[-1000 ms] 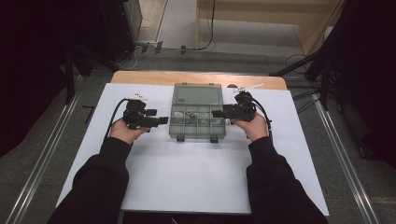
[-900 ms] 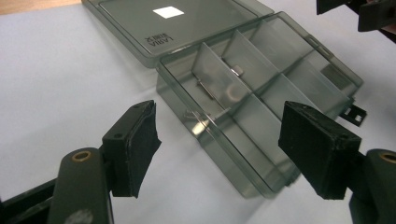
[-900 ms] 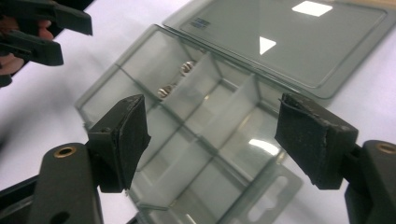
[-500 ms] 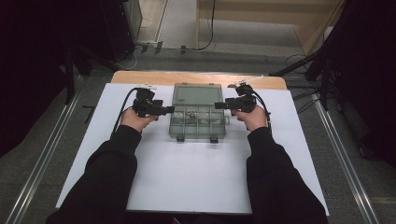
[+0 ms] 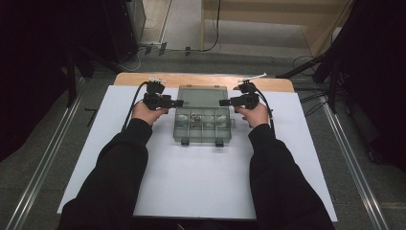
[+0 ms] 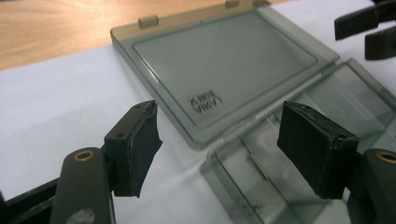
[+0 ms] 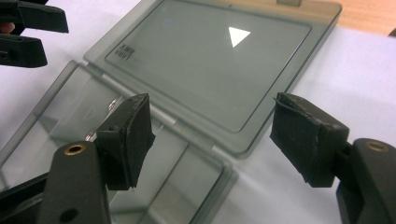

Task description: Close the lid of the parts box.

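Item: 1 clear box (image 5: 203, 125), centre of white table (image 5: 191, 187), lid (image 5: 201, 96) lying flat behind. Left gripper (image 5: 176, 102) and right gripper (image 5: 224, 102): 2 units, both released, holding nothing, flanking the hinge line, apparently ready to lift the lid.

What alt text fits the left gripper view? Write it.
A clear grey box lies open on a white mat, its lid folded flat back. The left gripper hovers at the hinge with jaws open and empty. The right gripper's jaws show at the top right corner.
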Motion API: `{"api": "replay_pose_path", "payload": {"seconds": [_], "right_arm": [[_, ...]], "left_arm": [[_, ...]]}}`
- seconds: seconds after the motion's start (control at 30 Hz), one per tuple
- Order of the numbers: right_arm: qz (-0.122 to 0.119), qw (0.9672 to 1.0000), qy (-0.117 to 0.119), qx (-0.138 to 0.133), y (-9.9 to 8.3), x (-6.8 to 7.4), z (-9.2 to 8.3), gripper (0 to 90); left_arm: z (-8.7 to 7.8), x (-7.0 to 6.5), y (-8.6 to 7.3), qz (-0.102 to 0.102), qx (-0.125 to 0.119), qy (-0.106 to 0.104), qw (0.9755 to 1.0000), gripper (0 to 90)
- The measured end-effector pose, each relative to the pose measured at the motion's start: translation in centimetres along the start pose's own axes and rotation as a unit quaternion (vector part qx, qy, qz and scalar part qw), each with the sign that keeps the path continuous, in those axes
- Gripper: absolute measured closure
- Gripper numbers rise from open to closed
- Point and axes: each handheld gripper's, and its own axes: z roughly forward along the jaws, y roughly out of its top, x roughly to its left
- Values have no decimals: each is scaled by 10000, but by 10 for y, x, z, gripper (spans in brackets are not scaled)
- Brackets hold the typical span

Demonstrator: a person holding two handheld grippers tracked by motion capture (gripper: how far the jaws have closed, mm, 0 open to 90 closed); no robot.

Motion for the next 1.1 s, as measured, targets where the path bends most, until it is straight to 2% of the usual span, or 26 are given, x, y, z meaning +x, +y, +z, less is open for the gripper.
{"api": "replay_pose_path", "payload": {"seconds": [0.1,0.17,0.2,0.33,0.43,0.5,0.57,0.67,0.93,1.1], "right_arm": [[71,10000,-32,35,3,-3,5,301],[143,9999,-6,45,4,-5,9,304],[143,9999,-14,49,5,-6,10,304],[187,9998,-64,62,8,-7,17,308],[206,9996,-158,60,8,-8,22,306],[268,9995,-176,47,8,-9,24,310],[316,9993,-186,85,7,-11,25,316],[408,9990,-161,80,6,-14,27,320],[529,9982,-225,164,6,-18,36,322],[627,9978,-199,130,5,-20,38,336]], "left_arm": [[7,3,3,-96,23,5,10000,286],[13,5,3,-137,-34,92,9999,287],[16,7,3,-217,-61,86,9997,313],[26,12,0,-449,-111,127,9988,316],[31,14,-1,-469,-77,170,9987,316],[35,15,1,-532,82,120,9985,316],[38,13,4,-474,154,151,9986,316],[42,13,7,-498,110,145,9986,316],[54,16,5,-640,270,151,9975,316],[57,17,5,-822,165,62,9965,316]]}}
